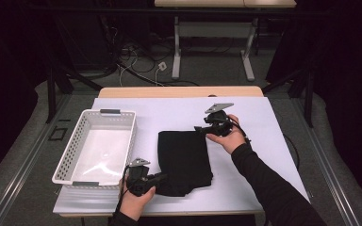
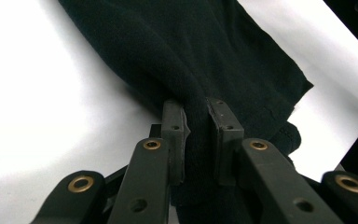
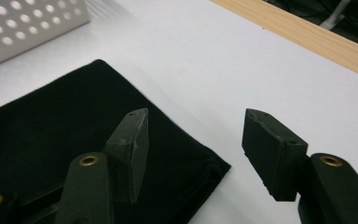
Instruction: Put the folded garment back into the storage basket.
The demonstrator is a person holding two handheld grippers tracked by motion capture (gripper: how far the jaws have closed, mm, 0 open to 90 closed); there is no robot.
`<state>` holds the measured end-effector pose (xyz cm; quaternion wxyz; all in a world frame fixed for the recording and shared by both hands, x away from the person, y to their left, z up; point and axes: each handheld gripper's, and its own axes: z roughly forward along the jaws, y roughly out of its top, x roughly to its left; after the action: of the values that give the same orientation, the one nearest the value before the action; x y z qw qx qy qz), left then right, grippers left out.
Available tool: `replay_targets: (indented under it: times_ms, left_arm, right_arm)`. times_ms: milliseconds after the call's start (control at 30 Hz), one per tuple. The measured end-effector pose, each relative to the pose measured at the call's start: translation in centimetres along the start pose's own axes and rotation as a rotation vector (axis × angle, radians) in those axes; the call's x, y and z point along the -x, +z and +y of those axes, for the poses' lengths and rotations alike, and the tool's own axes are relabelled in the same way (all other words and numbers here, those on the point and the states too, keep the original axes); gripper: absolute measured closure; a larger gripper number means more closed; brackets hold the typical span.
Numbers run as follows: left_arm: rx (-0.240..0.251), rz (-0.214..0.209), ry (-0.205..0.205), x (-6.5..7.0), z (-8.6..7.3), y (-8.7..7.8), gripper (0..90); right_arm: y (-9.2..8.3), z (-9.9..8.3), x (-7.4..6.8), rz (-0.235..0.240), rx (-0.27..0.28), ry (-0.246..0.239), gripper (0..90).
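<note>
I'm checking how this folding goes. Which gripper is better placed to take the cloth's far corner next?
The right gripper. Its jaws hang open, nothing between them, just above the black cloth's far corner. The left gripper is shut on the cloth's near edge, pinning it.

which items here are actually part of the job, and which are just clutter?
In the job:
black cloth, folded on the table
left gripper, clamped on its near edge
right gripper, open above its far corner
white basket, beside it, possibly

Lying about:
cables on the floor
far table's legs
</note>
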<state>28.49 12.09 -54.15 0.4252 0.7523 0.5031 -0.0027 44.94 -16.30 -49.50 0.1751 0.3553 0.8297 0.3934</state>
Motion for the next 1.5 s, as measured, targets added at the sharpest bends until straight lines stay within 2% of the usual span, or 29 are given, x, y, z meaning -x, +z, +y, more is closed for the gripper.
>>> replay_targets:
  times_ms: [133,367,433,667,900,1100,1267,1500]
  left_arm:
    - [-0.003,-0.001,0.001,0.0,0.0,0.1,78.7]
    - [-0.004,-0.001,0.001,0.0,0.0,0.1,78.7]
    - [-0.003,-0.002,0.001,0.0,0.0,0.1,78.7]
    - [-0.003,-0.002,0.0,-0.1,0.0,0.1,78.7]
    - [-0.003,-0.001,0.001,-0.1,0.0,0.1,78.7]
    - [-0.003,-0.002,0.001,-0.1,-0.1,0.1,78.7]
    - [-0.002,-0.003,-0.001,-0.1,-0.1,0.1,78.6]
    - [-0.002,-0.002,0.001,-0.1,-0.1,0.1,78.7]
  right_arm:
    - [0.6,0.0,0.5,-0.008,-0.01,0.027,41.8]
    - [2.0,-0.7,1.4,0.011,-0.074,0.09,45.0]
    - [2.4,-0.9,1.5,0.006,-0.099,0.095,44.9]
    - [3.7,-1.5,1.6,0.0,-0.124,0.102,45.7]
    - [4.6,-2.4,1.8,-0.001,-0.162,0.139,46.2]
    - [5.1,-2.9,2.0,0.001,-0.178,0.158,46.2]
    - [5.3,-3.1,2.0,0.01,-0.164,0.168,47.6]
    - [5.3,-3.2,1.8,0.023,-0.153,0.165,55.2]
